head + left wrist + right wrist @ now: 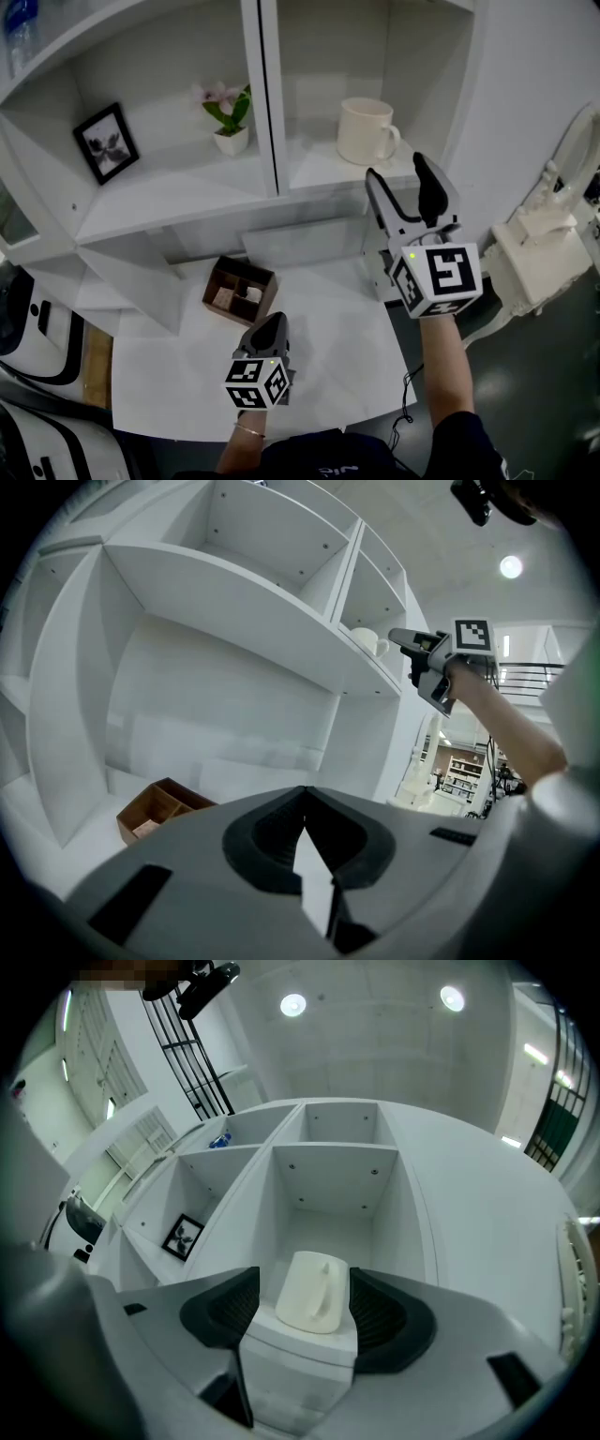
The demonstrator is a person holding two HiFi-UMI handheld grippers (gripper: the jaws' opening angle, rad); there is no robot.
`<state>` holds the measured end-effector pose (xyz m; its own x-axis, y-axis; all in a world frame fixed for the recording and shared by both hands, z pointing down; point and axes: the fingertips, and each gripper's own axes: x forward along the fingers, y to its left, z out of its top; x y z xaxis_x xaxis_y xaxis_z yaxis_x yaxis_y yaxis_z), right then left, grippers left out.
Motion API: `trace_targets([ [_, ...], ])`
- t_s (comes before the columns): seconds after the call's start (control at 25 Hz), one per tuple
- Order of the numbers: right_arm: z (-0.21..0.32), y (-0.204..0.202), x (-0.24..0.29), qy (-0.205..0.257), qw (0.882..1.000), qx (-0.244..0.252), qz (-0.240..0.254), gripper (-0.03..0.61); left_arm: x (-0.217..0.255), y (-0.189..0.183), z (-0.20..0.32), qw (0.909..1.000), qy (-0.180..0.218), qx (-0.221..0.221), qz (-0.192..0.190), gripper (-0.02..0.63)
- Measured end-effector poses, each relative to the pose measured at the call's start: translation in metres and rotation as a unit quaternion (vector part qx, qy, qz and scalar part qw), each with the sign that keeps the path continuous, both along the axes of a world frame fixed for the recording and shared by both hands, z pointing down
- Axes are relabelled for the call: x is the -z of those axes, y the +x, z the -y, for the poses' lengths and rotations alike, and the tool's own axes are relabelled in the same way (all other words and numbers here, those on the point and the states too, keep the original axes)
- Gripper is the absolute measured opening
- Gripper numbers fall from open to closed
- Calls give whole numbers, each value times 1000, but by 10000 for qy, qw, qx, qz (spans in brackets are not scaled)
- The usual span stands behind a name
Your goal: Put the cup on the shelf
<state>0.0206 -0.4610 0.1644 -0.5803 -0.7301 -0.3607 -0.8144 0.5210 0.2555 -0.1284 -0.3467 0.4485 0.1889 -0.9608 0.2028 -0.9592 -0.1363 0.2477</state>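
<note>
A cream cup (366, 131) stands upright in the right compartment of the white shelf (323, 176), handle toward the front. My right gripper (396, 169) is just in front of it, at the shelf's edge, with the jaws spread wide. In the right gripper view the cup (314, 1293) shows between the two dark pads (230, 1307), and neither touches it. My left gripper (269, 323) is low over the white table, shut and empty. In the left gripper view its jaws (305, 799) meet, and the cup (367, 641) shows far off on the shelf.
The left compartment holds a framed picture (106, 142) and a potted flower (228, 117); a divider (267, 94) separates it from the cup's side. A brown wooden box (240, 291) sits on the table (328, 366) under the shelf. White ornate furniture (539, 253) stands at the right.
</note>
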Motion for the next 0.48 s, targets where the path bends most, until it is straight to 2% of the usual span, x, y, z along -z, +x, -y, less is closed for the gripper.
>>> trace_targets([
  [0.48, -62, 19, -41, -13, 9993, 3, -372, 296, 8, 12, -14, 9986, 509, -80, 110, 3],
])
